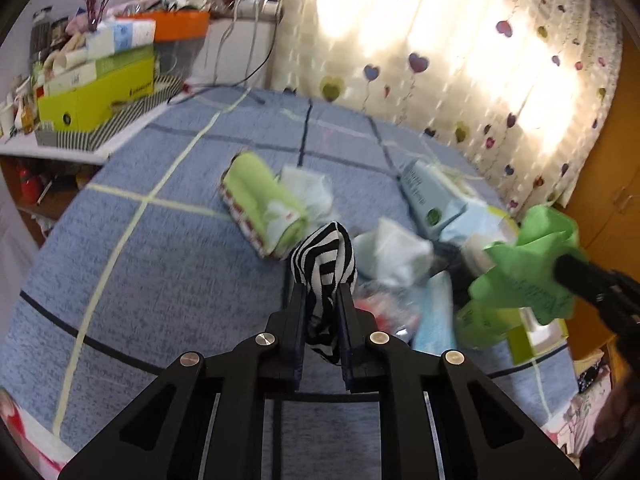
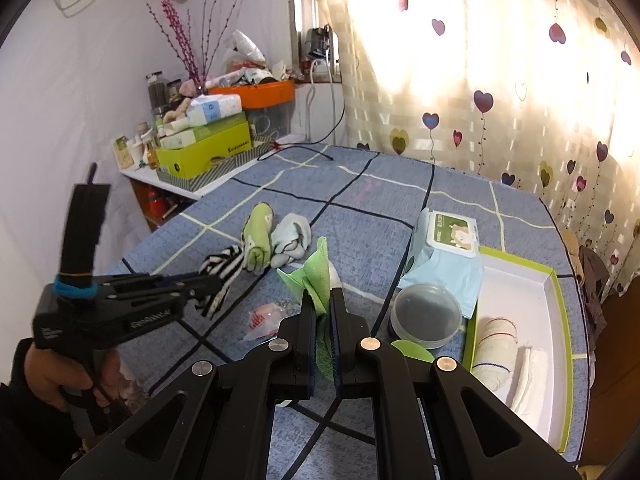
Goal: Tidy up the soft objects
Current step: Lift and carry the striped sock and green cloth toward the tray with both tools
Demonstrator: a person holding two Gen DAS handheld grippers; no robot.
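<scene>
- Left gripper [image 1: 323, 286]: we log its jaws pressed together on a black-and-white striped sock [image 1: 326, 260], which bunches above the fingertips and hangs down between them, lifted off the bed.
- Right gripper [image 2: 321, 300]: jaws clamped on a green cloth [image 2: 316, 276], its folds standing up past the fingertips.
- Just ahead of the left gripper, on the blue plaid bedspread [image 1: 160, 264]: a rolled green towel [image 1: 262, 200] with a pale blue sock bundle [image 1: 310, 190] touching its right side.
- Below and left of the right gripper: a small clear packet with red print [image 2: 262, 320].
- Right of the right gripper: a round lidded container [image 2: 427, 315], and beyond it a wet-wipes pack [image 2: 448, 248].
- Further right: a green-edged box [image 2: 520, 276] holding a rolled white striped towel [image 2: 494, 342] and a folded white cloth [image 2: 530, 384].
- Far left of both: a shelf with stacked boxes [image 2: 208, 148].
</scene>
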